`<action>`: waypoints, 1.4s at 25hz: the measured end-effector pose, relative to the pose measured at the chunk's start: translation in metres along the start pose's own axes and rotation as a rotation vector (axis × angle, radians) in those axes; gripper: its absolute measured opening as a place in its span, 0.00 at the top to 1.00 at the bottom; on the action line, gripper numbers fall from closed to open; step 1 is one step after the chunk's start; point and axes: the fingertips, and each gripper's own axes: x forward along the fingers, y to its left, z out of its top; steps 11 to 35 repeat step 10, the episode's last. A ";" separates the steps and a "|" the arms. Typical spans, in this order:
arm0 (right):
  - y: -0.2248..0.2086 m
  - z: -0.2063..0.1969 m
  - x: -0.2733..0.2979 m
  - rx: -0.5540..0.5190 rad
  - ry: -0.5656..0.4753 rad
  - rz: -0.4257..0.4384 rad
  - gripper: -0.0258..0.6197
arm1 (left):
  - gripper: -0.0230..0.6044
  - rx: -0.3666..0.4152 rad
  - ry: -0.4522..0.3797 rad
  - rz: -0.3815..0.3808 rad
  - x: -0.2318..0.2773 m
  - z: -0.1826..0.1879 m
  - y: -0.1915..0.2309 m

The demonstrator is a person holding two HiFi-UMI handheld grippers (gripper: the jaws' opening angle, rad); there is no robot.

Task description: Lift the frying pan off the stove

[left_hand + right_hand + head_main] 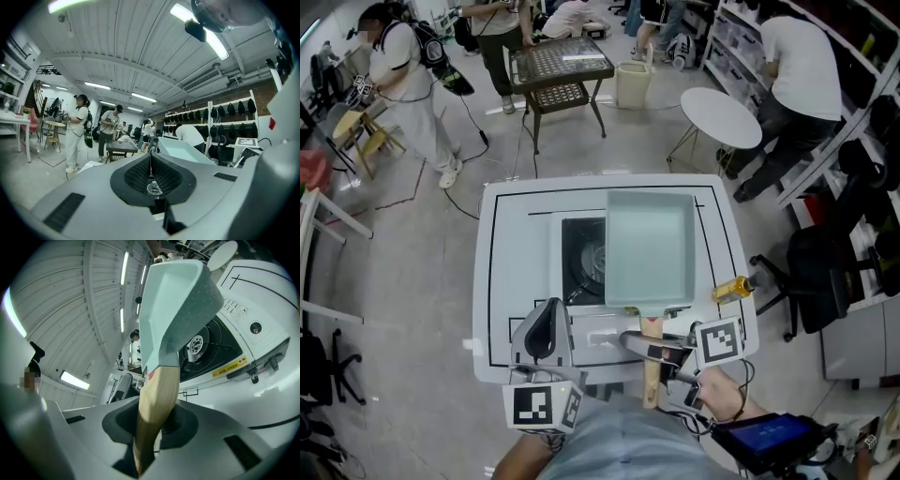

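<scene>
Hanging just over the stove [521, 272], the frying pan [649, 246] is clamped only by its wooden handle [650, 375] in the right gripper [656, 350], so it may be tipped or dropped if twisted; the left gripper [546, 330] is closed, empty.

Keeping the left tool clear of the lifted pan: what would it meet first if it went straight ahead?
Nothing close, it seems. The left tool, shut and empty, points roughly level into open room, and the frying pan sits just right of its line. Depth is unclear, so the margin may be slim.
</scene>
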 end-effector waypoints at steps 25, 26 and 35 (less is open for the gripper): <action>-0.001 0.003 0.001 -0.008 -0.001 0.002 0.81 | 0.93 0.006 -0.008 -0.008 0.003 0.001 0.001; -0.001 0.003 0.001 -0.008 -0.001 0.002 0.81 | 0.93 0.006 -0.008 -0.008 0.003 0.001 0.001; -0.001 0.003 0.001 -0.008 -0.001 0.002 0.81 | 0.93 0.006 -0.008 -0.008 0.003 0.001 0.001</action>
